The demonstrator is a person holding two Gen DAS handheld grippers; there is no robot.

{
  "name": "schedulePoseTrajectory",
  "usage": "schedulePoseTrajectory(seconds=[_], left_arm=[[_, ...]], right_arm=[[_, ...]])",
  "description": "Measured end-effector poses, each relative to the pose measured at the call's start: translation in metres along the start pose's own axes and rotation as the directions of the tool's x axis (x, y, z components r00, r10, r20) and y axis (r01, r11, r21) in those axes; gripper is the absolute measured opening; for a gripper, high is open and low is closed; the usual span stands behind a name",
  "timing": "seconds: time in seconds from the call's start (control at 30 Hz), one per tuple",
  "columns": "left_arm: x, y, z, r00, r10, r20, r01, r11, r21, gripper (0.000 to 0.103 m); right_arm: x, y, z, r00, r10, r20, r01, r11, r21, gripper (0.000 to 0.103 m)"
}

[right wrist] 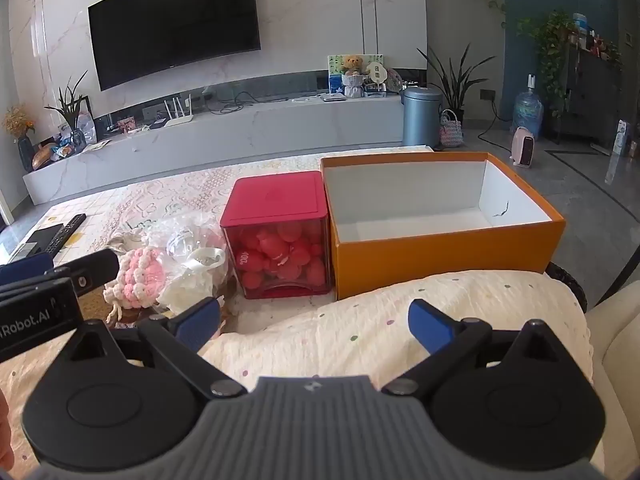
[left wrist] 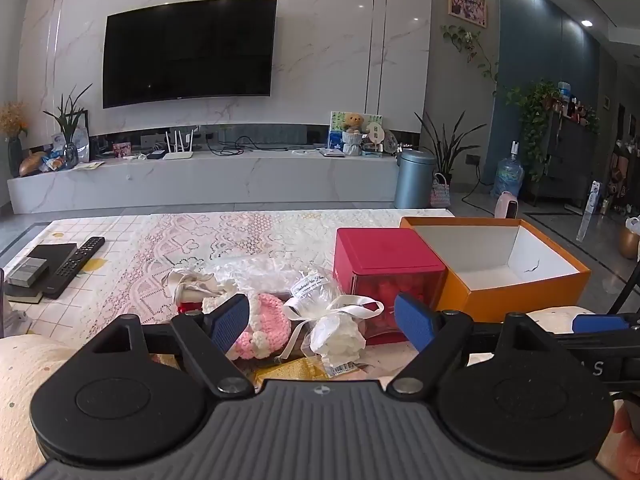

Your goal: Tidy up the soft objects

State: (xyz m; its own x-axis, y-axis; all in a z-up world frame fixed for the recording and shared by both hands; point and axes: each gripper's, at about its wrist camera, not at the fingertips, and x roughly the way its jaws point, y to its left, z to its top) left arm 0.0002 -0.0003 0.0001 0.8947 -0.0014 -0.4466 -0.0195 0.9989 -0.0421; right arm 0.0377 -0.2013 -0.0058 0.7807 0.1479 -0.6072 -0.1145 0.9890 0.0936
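- Left wrist view: the left tongs point(left wrist: 322, 320) stand released at the lower middle, blue pads spread wide with nothing pressed between them.
- Between and just beyond the pads lie the soft things on the table point(left wrist: 160, 240): a pink crocheted piece point(left wrist: 266, 326) beside the left pad and a white ribboned pouch point(left wrist: 340, 332) at centre.
- A red-lidded clear box point(left wrist: 386, 264) stands right of centre, touching an open orange box point(left wrist: 496, 264), which is empty.
- A remote control point(left wrist: 78, 258) lies at the left edge.
- Right wrist view: the right tongs point(right wrist: 314, 320) are released at the lower middle, over a dotted cream cushion point(right wrist: 400, 320).
- The pink crocheted piece point(right wrist: 140, 276) and white pouch point(right wrist: 192, 284) sit at the left, beside the red-lidded box point(right wrist: 276, 216); the orange box point(right wrist: 440, 216) stands at centre right.
- The left tongs' black body enters at the left edge.
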Motion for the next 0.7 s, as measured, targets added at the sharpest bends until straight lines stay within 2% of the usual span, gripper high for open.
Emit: schedulePoseTrajectory(seconds=[0.3,0.7], left_arm=[[0.005,0.005,-0.011,1.000,-0.005,-0.004,0.005,1.000,-0.013,0.097],[0.009,0.001,-0.008,1.000,-0.008,-0.020,0.007,1.000,-0.014,0.095]], right_arm=[[-0.002,-0.005,0.003,1.000,0.000,-0.001,0.000,1.000,0.002,0.099],[-0.002,-0.005,0.001,1.000,-0.014,0.014,0.014,1.000,0.013,0.099]])
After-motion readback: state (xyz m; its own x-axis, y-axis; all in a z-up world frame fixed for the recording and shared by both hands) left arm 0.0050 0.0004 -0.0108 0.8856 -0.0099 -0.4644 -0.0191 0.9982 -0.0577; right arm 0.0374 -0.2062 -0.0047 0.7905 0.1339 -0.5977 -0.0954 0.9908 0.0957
